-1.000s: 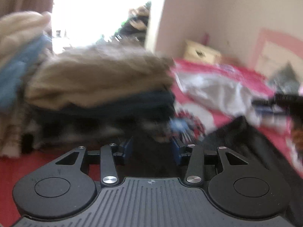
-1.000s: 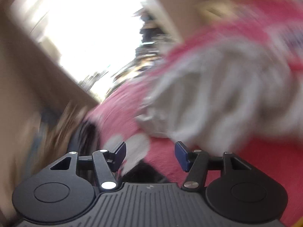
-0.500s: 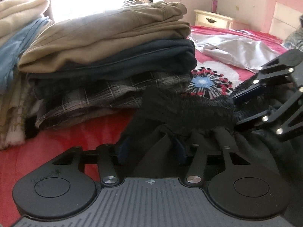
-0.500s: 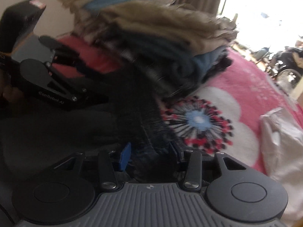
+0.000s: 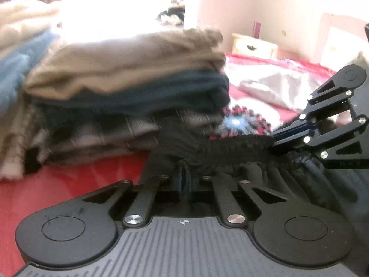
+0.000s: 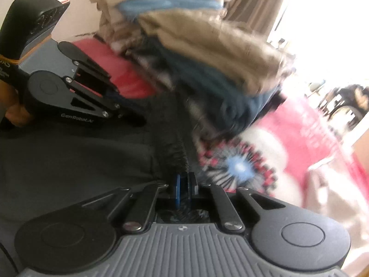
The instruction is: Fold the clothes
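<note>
A black garment [image 5: 230, 147] with a gathered elastic waistband lies on the red flowered bedspread [image 5: 69, 175]. My left gripper [image 5: 184, 181] is closing its jaws on the waistband's left end, with dark cloth pinched between the blue pads. In the right wrist view the black garment [image 6: 69, 161] spreads to the left. There my right gripper [image 6: 184, 185] is closing its jaws on the waistband's other end, with the ribbed band between the pads. Each gripper shows in the other's view: the right gripper [image 5: 274, 144] at the right, the left gripper [image 6: 136, 120] at upper left, held by a hand [image 6: 13, 113].
A tall pile of folded clothes [image 5: 126, 73], tan on top and dark blue and plaid below, stands just behind the garment. A crumpled pale grey garment [image 5: 272, 85] lies further back on the bed. A cream nightstand [image 5: 253, 45] stands by the wall. A bright window is behind.
Both grippers have shut on the black waistband; earlier their jaws stood apart. The right gripper swung in from the grey garment and rolled to face the pile.
</note>
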Demonstrator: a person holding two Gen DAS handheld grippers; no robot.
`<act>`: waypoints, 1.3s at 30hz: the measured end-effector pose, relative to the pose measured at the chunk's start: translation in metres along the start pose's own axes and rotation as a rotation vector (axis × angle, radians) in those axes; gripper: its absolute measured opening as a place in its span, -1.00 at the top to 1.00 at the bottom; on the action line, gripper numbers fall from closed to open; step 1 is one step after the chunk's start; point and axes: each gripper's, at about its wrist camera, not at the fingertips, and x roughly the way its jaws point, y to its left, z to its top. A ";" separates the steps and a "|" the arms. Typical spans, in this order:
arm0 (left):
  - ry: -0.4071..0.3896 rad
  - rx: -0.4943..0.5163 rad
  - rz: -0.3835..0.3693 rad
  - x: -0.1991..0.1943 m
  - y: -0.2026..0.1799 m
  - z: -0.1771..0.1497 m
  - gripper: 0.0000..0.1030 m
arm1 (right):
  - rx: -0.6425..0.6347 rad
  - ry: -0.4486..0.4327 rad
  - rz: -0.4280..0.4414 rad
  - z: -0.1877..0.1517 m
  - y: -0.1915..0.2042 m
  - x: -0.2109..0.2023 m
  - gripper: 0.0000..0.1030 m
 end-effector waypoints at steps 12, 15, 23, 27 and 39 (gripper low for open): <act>0.036 0.115 0.127 0.024 0.004 -0.011 0.80 | 0.046 -0.006 -0.129 0.006 -0.001 0.058 0.74; 0.036 0.131 0.140 0.025 0.001 -0.010 0.79 | 0.293 -0.075 -0.074 0.001 -0.036 0.042 0.40; 0.038 0.137 0.155 0.027 -0.001 -0.008 0.77 | 0.952 -0.280 -0.159 -0.087 -0.162 -0.071 0.05; 0.034 0.145 0.172 0.023 -0.002 -0.012 0.68 | 0.943 -0.148 -0.137 -0.122 -0.162 -0.075 -0.18; 0.026 0.159 0.194 0.033 -0.004 -0.012 0.51 | 1.021 -0.125 -0.077 -0.145 -0.153 -0.025 0.89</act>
